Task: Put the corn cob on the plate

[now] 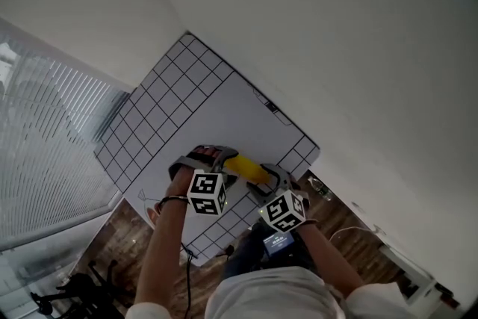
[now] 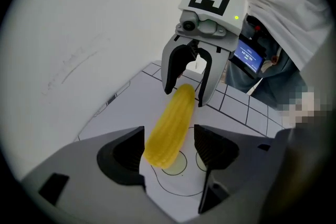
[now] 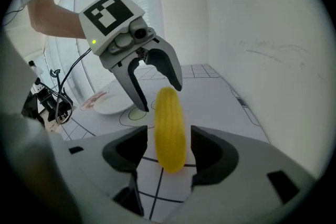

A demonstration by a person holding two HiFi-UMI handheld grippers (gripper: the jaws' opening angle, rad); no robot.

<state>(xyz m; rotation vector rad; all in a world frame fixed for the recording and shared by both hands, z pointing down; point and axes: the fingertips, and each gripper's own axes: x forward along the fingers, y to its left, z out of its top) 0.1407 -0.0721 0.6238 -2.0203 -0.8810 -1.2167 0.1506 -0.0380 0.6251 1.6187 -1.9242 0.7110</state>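
Note:
A yellow corn cob (image 1: 248, 169) lies on the white gridded mat (image 1: 187, 101) near its front edge. In the left gripper view the cob (image 2: 170, 126) has its near end between my left gripper's (image 2: 169, 147) open jaws, with the pads close beside it. My right gripper (image 2: 184, 93) straddles the far end. In the right gripper view the cob (image 3: 169, 123) sits between my right gripper's (image 3: 169, 149) open jaws with a gap on each side, and my left gripper (image 3: 156, 91) stands open over the other end. A white plate (image 3: 111, 105) rests on the mat behind it to the left.
Circles are drawn on the mat beneath the cob (image 2: 181, 165). The mat's edge runs close to the person's legs, where a small lit screen (image 2: 248, 56) hangs. Cables and dark gear (image 3: 50, 99) stand off the table's left side. A white wall borders the mat.

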